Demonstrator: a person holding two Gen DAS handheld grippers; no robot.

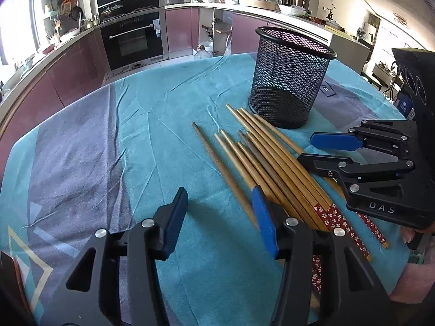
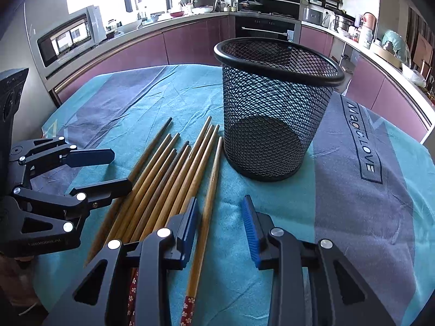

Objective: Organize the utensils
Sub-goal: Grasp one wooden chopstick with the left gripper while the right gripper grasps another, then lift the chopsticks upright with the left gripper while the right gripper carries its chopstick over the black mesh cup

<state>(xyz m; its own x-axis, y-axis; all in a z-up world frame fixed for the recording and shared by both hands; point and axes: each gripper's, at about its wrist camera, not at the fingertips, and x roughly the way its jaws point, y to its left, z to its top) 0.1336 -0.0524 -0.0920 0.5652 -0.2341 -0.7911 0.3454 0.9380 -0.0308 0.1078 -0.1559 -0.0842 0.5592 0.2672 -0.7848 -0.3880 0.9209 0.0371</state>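
Several wooden chopsticks point(image 1: 272, 163) with red flowered ends lie side by side on the teal tablecloth point(image 1: 122, 135), tips pointing toward a black mesh cup point(image 1: 291, 78) that stands upright and empty. My left gripper point(image 1: 220, 198) is open, low over the cloth at the left edge of the bundle, holding nothing. My right gripper point(image 1: 307, 149) is open and hovers over the bundle's right side. In the right wrist view the chopsticks point(image 2: 168, 179) lie left of the mesh cup point(image 2: 274, 108); my right gripper point(image 2: 220, 206) is open over the rightmost chopstick, and my left gripper point(image 2: 119, 169) is open at the left.
The round table's edge point(image 1: 54, 114) falls off toward purple kitchen cabinets point(image 1: 76, 65) and an oven point(image 1: 133, 40). A counter with pots and appliances point(image 2: 353, 27) runs behind. The cloth has wrinkles and a printed grey band point(image 2: 364, 146).
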